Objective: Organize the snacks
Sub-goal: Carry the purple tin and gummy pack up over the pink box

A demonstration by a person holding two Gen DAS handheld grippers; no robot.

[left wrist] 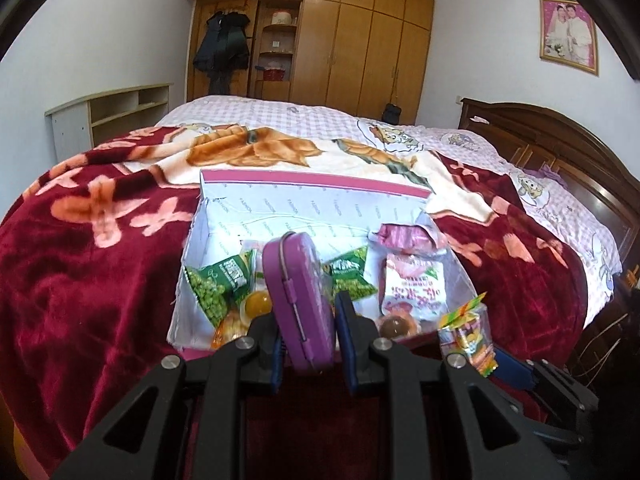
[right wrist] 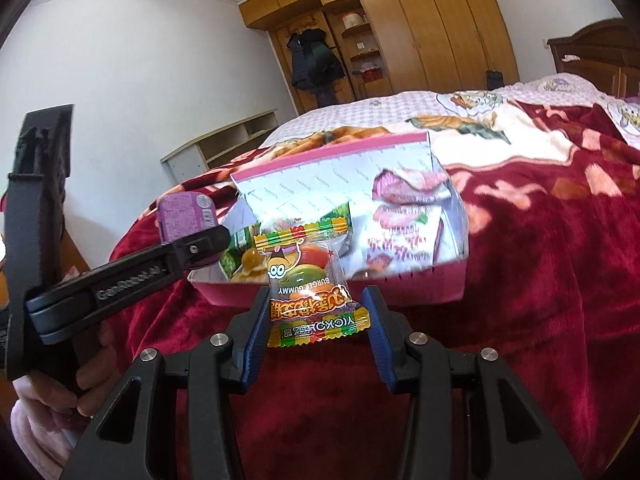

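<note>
My left gripper (left wrist: 306,320) is shut on a flat purple case (left wrist: 298,288), held upright on edge just before the near wall of a pink-rimmed white box (left wrist: 316,182). The same purple case (right wrist: 185,216) shows at the left of the right wrist view, clamped in the left gripper (right wrist: 208,242). My right gripper (right wrist: 316,312) is shut on a burger gummy packet (right wrist: 310,288), held upside down in front of the box (right wrist: 332,152). That packet (left wrist: 466,330) also appears low right in the left wrist view. Green pea packets (left wrist: 214,290), a pink-and-white snack bag (left wrist: 414,284) and jelly cups (left wrist: 256,306) lie inside the box.
The box rests on a red flowered blanket (left wrist: 100,264) spread over a bed with a pink checked sheet (left wrist: 280,116). A dark wooden headboard (left wrist: 560,148) runs along the right. A low shelf unit (left wrist: 112,110) and a wooden wardrobe (left wrist: 360,40) stand behind. A hand (right wrist: 86,380) grips the left tool.
</note>
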